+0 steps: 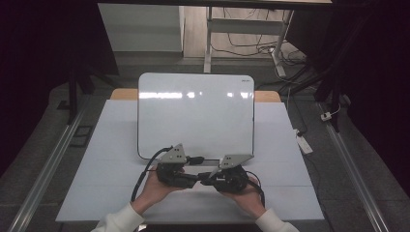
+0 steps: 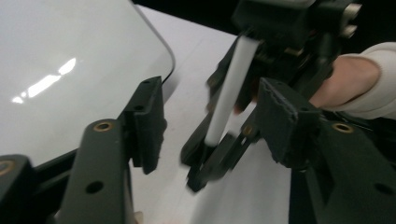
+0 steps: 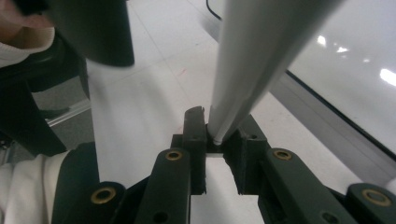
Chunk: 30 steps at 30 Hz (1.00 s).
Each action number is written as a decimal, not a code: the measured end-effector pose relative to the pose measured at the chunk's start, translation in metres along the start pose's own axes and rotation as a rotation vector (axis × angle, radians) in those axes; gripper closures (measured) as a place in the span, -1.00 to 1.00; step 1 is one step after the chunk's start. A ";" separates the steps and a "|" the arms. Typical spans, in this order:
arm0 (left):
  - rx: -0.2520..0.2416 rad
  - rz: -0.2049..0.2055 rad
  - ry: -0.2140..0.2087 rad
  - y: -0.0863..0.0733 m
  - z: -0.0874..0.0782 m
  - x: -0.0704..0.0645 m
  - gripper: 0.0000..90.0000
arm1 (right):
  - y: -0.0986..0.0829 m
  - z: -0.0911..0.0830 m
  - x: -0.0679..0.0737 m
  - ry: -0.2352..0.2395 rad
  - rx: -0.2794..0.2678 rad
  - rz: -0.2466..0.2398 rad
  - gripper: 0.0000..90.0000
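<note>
right gripper (image 3: 215, 135) clamps white marker (image 3: 252, 65) | left gripper (image 2: 210, 126) apart | whiteboard (image 1: 196, 113) (corner logo unreadable)

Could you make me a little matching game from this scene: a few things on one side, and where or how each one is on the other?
Things:
1. whiteboard
2. white stick
3. left gripper
4. right gripper

States:
A. open, gripping nothing
B. lies flat on the table, beyond both grippers
C. shut on a thin white thing
D. clamped by one end between two black jaws

Pairs: 1-B, 2-D, 3-A, 4-C
</note>
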<state>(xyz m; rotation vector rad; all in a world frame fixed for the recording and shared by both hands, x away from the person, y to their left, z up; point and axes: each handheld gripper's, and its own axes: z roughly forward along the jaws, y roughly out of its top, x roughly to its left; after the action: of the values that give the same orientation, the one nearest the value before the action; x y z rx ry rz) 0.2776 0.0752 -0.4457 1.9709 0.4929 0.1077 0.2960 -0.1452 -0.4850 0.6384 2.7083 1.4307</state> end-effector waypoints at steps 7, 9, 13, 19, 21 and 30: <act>0.003 0.034 -0.080 0.007 0.014 0.002 0.55 | 0.002 0.006 0.001 0.021 0.015 0.005 0.72; 0.007 0.052 -0.068 0.007 0.015 0.003 0.73 | 0.002 0.007 0.002 0.028 0.020 0.005 0.72; 0.001 0.051 0.000 0.006 0.009 0.005 0.82 | -0.001 0.005 0.003 0.013 0.017 0.020 0.61; -0.041 -0.020 0.098 0.005 0.004 0.012 0.82 | -0.003 -0.026 0.031 -0.295 -0.151 0.027 0.34; -0.056 -0.033 0.117 0.006 0.006 0.013 0.82 | -0.005 -0.027 0.042 -0.362 -0.191 0.049 0.36; -0.102 -0.039 0.150 0.011 0.021 0.003 0.82 | -0.007 -0.009 0.052 -0.536 -0.246 0.116 0.44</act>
<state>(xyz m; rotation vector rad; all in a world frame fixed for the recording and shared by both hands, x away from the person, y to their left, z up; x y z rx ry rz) 0.2893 0.0547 -0.4450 1.8607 0.6109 0.2530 0.2443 -0.1374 -0.4757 1.0002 2.0819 1.3402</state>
